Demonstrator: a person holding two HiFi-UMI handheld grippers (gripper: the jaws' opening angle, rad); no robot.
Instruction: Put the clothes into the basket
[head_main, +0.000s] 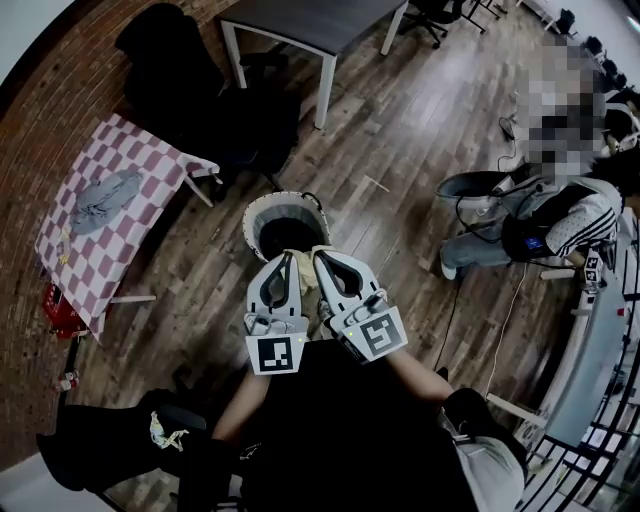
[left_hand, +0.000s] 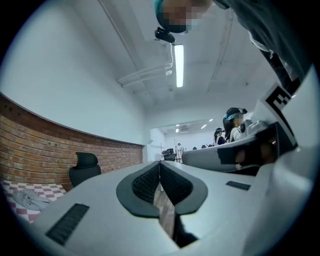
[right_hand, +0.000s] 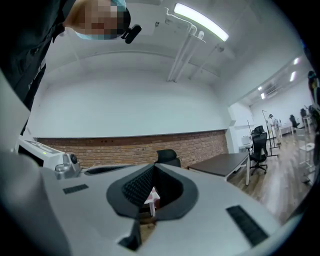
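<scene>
Left tongs (head_main: 286, 257) and right tongs (head_main: 319, 256) closed, basket (head_main: 253, 222) only in head view

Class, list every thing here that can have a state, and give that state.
Basket: upright, open-topped.
Grey garment: lying crumpled on the checked table, outside the basket.
Left tool: jaws shut.
Right tool: jaws shut.
Pale cloth: between the two tools; whether it is gripped, cannot tell.

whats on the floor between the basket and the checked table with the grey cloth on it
Only bare wooden floor, crossed by the table's white leg, separates the basket from the checked table; the head view shows it.
</scene>
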